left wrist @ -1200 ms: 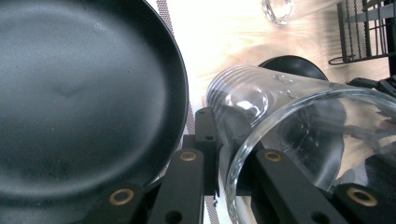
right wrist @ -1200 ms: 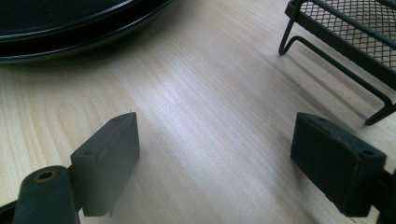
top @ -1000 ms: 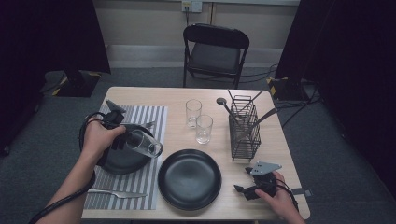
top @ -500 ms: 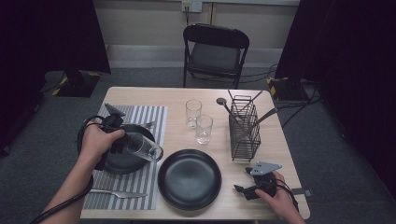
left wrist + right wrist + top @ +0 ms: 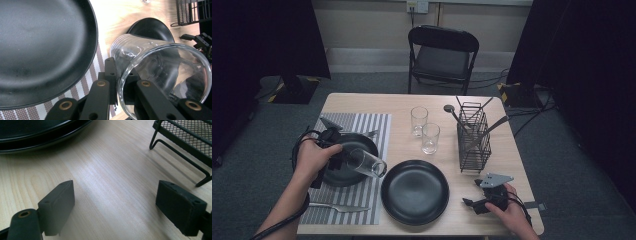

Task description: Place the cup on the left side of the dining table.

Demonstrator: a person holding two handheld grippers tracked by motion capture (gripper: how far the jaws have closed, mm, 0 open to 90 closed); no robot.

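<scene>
Recording studio, black curtains (image 5: 267, 35), laid table (image 5: 412, 102)

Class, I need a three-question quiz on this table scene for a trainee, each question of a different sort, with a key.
1. True or false: the left hand-held gripper grips the drinking glass by its rim.
2. Where does the right hand-held gripper rest? A) in the wire cutlery caddy B) on the table, jaws open C) on the black plate
3. How many glasses stand upright beside the caddy?

Key: 1 true; 2 B; 3 two.
</scene>
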